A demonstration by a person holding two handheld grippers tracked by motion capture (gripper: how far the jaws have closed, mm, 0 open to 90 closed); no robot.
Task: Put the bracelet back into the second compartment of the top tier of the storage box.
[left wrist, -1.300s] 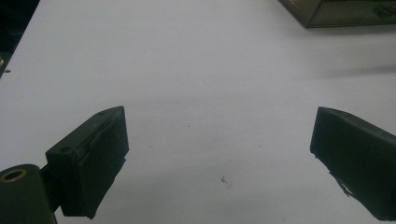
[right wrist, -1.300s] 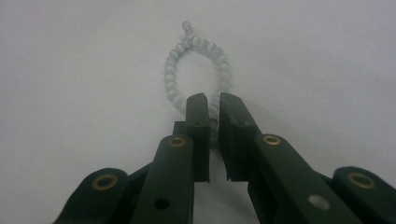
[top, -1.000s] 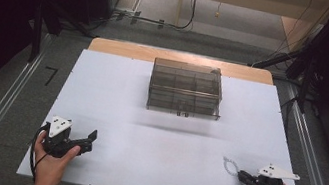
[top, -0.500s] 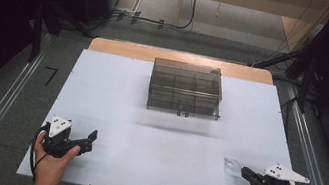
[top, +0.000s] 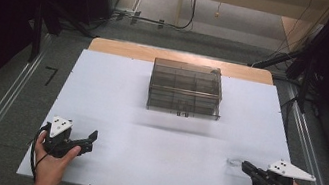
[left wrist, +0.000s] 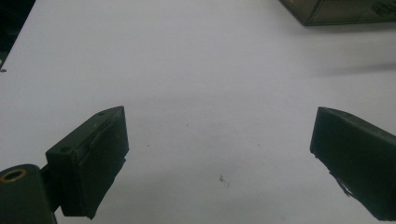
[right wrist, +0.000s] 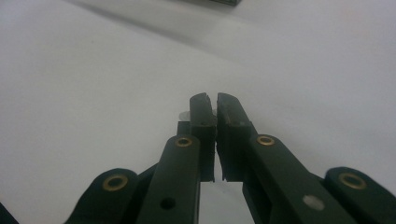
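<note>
A dim room with dark floor and cables surrounds a white counter [top: 147,120], bare but for a smoky see-through compartment box [top: 186,88] standing toward its far middle. The work in hand sits at the near right corner: a small clear scrap [top: 234,162], faint against the white, lies on the counter right at the tip of the right gripper [top: 245,166], on the side toward the counter's centre. That gripper lies low and nearly level, pointing leftward across the counter, its jaws pressed together. The scrap is so pale that its long axis cannot be read. The left gripper [top: 93,135] rests well apart at the near left corner, jaws spread with nothing between them, so the right hand is by far the nearer one. The box lies away and to the left of the right gripper, well apart from it; any carry to it would likely run diagonally up the counter. The right gripper view adds what the high view cannot: the closed tips [right wrist: 216,100] meet flush, and a whitish bit of the scrap [right wrist: 183,114] peeks out just beside the left jaw, though whether an edge is actually pinched cannot be told. The left gripper view [left wrist: 219,135] shows bare counter between its jaws and a corner of the box [left wrist: 336,11] far off.
</note>
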